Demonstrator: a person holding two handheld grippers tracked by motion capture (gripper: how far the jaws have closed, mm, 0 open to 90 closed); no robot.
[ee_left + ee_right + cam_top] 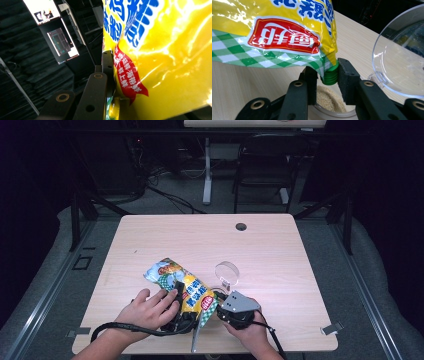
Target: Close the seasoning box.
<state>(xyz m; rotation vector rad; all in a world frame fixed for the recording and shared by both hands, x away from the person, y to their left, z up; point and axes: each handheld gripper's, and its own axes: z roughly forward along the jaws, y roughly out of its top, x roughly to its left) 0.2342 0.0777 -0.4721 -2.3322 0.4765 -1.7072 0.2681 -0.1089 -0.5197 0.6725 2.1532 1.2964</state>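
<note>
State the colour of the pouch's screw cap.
Green; the cap shows best in the right gripper view, between the jaws.

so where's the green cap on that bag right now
In the right gripper view the green cap sits between the right gripper jaws at the yellow bag corner, above a container of beige grains, left of the clear lid.

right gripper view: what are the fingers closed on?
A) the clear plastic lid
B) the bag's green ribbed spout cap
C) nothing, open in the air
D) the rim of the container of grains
B: in the right gripper view the right gripper has its two black fingers on either side of the green ribbed screw cap at the corner of the yellow plastic seasoning bag, above a clear container of pale grains.
</note>
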